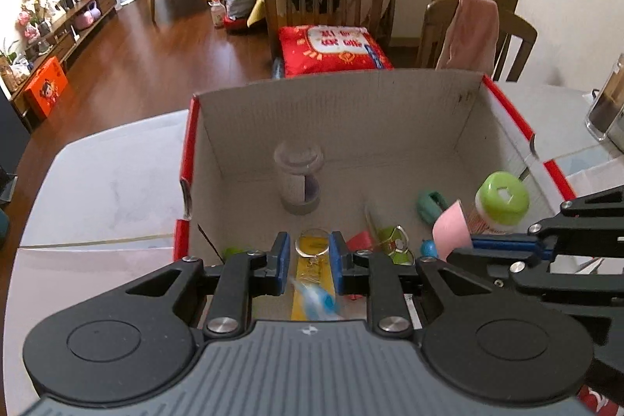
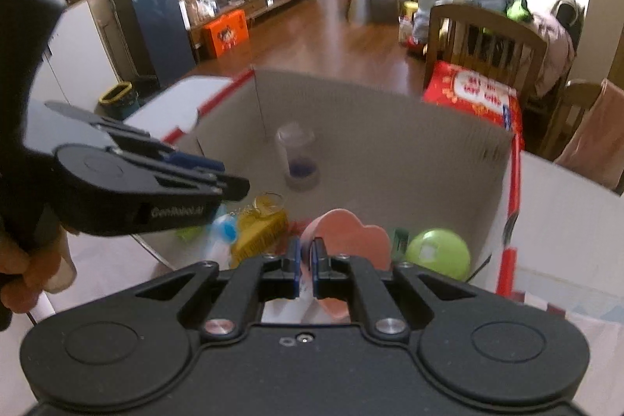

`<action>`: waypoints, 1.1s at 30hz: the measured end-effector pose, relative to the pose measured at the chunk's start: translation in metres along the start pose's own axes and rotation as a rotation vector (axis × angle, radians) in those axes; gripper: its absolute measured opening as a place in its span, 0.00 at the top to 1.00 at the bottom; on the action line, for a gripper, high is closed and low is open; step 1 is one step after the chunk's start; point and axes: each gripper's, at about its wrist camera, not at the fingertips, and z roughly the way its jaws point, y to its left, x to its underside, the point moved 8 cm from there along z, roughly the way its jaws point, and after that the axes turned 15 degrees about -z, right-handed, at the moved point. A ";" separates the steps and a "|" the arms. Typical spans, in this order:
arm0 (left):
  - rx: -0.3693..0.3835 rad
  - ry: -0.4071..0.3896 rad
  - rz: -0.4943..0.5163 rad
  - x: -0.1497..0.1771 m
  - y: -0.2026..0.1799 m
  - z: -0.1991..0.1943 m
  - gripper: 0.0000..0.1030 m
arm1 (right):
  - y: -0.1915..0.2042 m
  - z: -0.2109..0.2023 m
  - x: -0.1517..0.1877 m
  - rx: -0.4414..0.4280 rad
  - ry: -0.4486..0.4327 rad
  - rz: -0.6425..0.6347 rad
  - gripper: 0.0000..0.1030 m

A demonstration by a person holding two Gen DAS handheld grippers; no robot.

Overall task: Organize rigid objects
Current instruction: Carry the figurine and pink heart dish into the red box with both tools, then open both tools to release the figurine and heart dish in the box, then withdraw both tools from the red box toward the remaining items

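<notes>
Step in hand, by my reading: carrying two items down into the cardboard box (image 1: 390, 112) on the table (image 1: 109, 182). The left gripper (image 1: 310, 256) is clamped on a yellow packet with a key ring (image 1: 312, 260), held between its blue pads over the box's near end, and the right gripper (image 2: 308, 260) is pinched tight on a thin pink heart-shaped card (image 2: 351, 229). A green-capped bottle (image 2: 438, 252) lies just right of the right gripper and a clear jar (image 1: 298, 178) stands ahead of both, so the next move calls for lowering each item onto bare box floor and parting the pads clear of them.
</notes>
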 end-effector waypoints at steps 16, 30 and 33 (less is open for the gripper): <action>0.026 0.065 -0.071 0.016 0.011 0.004 0.79 | -0.007 0.007 0.015 -0.037 0.089 0.169 0.86; 0.064 0.010 -0.077 0.015 0.000 -0.037 0.70 | -0.001 -0.036 0.009 -0.004 0.020 0.170 0.50; 0.066 -0.008 -0.062 0.016 -0.004 -0.050 0.70 | 0.001 -0.047 0.008 0.006 0.002 0.161 0.49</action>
